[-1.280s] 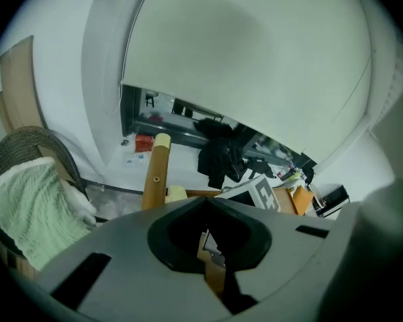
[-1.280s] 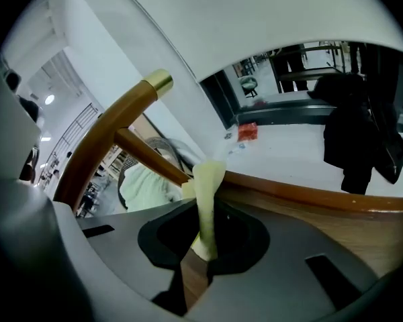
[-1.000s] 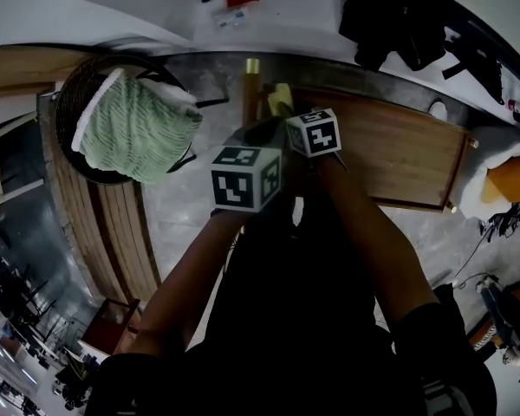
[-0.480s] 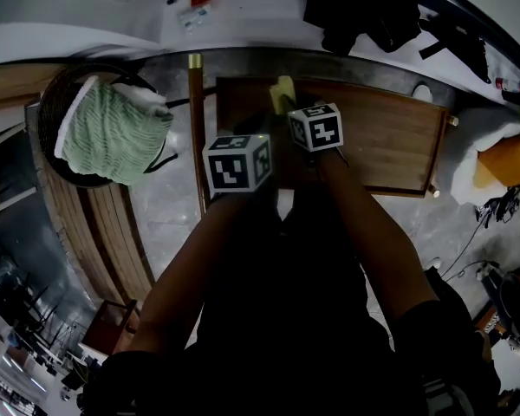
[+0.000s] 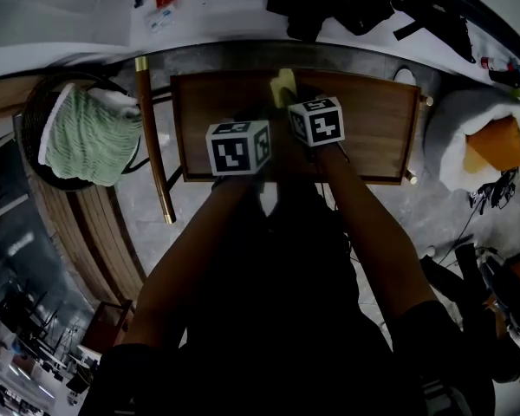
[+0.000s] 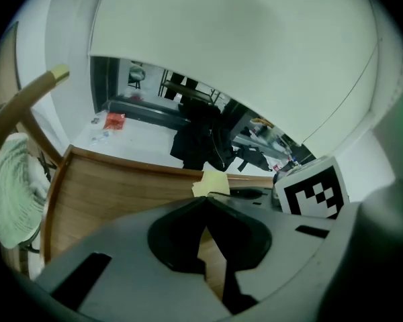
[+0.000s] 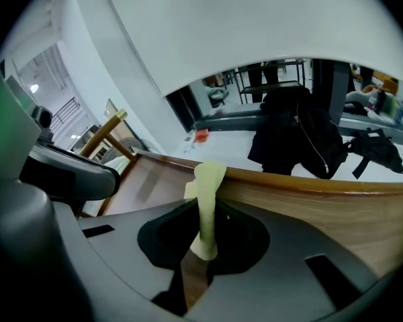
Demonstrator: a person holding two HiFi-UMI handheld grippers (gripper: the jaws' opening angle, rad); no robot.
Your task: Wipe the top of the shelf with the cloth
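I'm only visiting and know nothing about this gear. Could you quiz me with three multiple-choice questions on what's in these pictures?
1. In the head view, where is the basket holding green fabric?
A) left of the shelf
B) on the shelf
C) right of the shelf

2. What colour is the cloth?
A) red
B) pale yellow
C) blue

3. The right gripper is:
A) wide open
B) shut on the cloth
C) lying on the floor

Answers: 1 A, the basket sits beyond the shelf's left edge. 2 B, both gripper views show the cloth as pale yellow. 3 B, its jaws pinch the cloth between them.
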